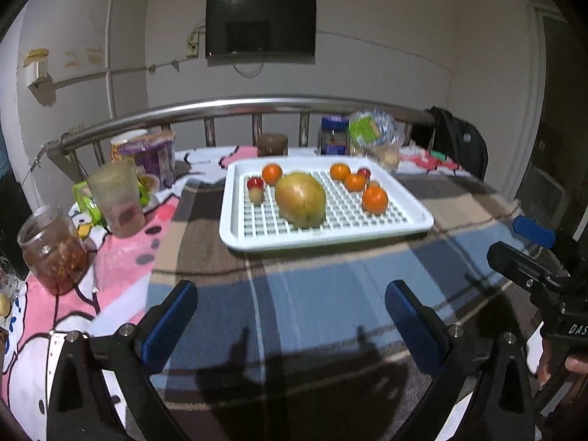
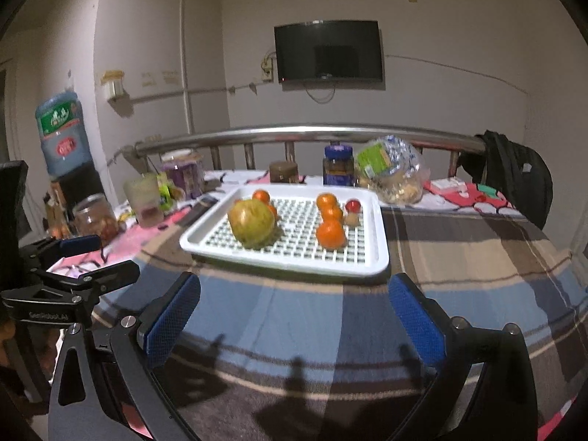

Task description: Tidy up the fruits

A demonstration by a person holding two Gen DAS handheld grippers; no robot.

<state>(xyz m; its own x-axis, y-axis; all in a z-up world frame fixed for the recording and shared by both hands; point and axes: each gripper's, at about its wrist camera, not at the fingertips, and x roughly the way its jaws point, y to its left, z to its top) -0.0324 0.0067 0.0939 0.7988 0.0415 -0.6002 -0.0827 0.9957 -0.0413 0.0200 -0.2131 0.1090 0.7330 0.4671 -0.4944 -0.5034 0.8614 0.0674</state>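
Note:
A white grid tray (image 1: 330, 233) (image 2: 375, 257) lies on the plaid blanket. On it sit a large yellow-green fruit (image 1: 300, 199) (image 2: 251, 221), several oranges (image 1: 375, 199) (image 2: 330, 234), a small red fruit (image 1: 255, 183) (image 2: 352, 205) and a small tan fruit (image 1: 256, 196) (image 2: 352, 218). My left gripper (image 1: 292, 316) hovers open over the blanket, short of the tray, with nothing between its fingers. My right gripper (image 2: 294, 312) is also open and holds nothing, just in front of the tray's near edge. Each gripper shows at the edge of the other's view.
Jars (image 1: 51, 250), a plastic cup (image 1: 115, 198) and a purple container (image 1: 154, 158) crowd the left on a pink cloth. More jars (image 2: 338, 171) and a bagged item (image 2: 391, 171) stand behind the tray by a metal rail (image 1: 235, 108). A black backpack (image 2: 514, 176) hangs right.

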